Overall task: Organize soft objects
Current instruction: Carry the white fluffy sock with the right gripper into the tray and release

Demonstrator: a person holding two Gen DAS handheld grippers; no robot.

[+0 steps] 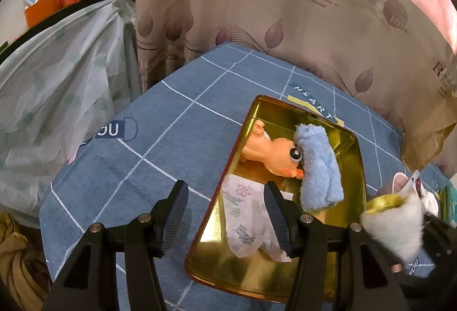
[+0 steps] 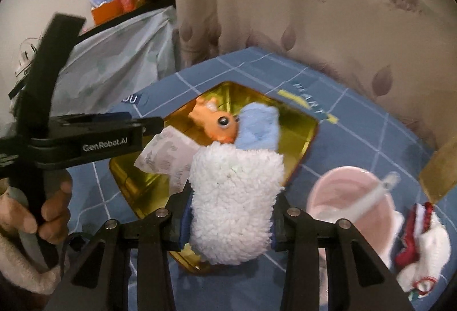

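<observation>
From the left wrist view, the left gripper (image 1: 225,214) has its fingers spread with nothing between them, over the near edge of the gold tin tray (image 1: 360,168). Inside lies a blue fluffy roll (image 1: 317,171), its long axis running away from the camera.

From the right wrist view, the right gripper (image 2: 228,222) pinches a white fluffy roll (image 2: 232,202), which stands upright, probably above the tray's near edge.
</observation>
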